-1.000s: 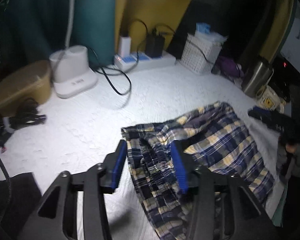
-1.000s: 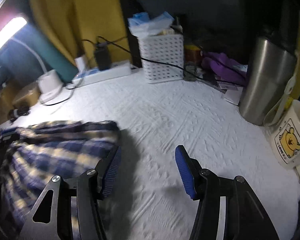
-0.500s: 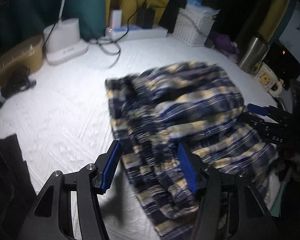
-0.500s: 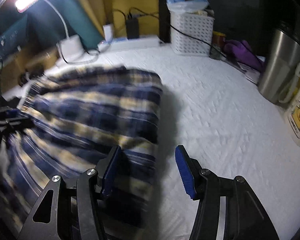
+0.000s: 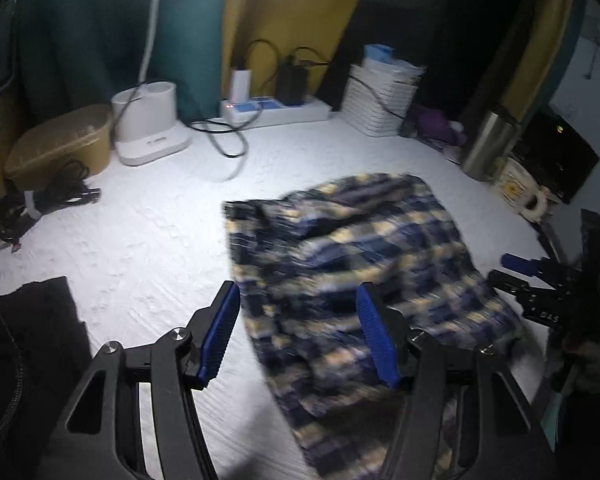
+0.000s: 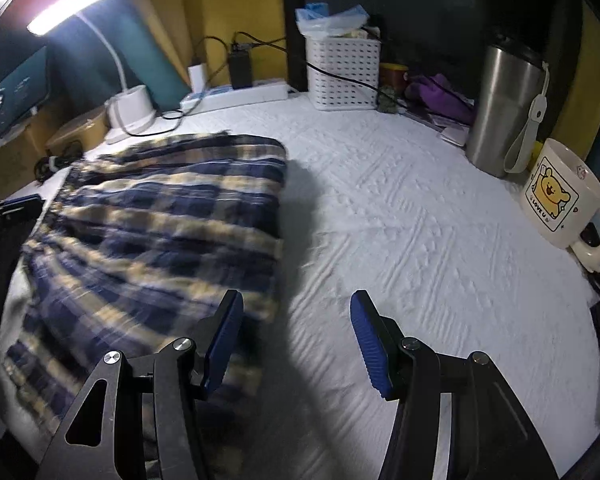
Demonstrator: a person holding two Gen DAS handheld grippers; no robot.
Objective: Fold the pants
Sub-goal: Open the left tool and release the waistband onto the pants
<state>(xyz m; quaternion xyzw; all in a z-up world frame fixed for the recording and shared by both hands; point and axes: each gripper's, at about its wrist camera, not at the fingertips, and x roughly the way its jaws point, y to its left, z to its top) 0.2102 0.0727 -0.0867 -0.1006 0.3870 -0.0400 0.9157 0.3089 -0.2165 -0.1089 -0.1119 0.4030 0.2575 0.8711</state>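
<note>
1. White quilted worktop carries everything; keep the fold on its bare middle.
2. Plaid pants lie rumpled mid-worktop; smooth them, align edges.
3. Left gripper and right gripper: fingers apart, empty; pinch hem corners evenly.

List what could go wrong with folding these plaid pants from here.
1. The blue-and-yellow plaid pants lie rumpled on the white quilted cover, so a fold made now may trap creases.
2. A wide sweep toward the right edge could knock the cream cartoon mug or the steel tumbler.
</note>
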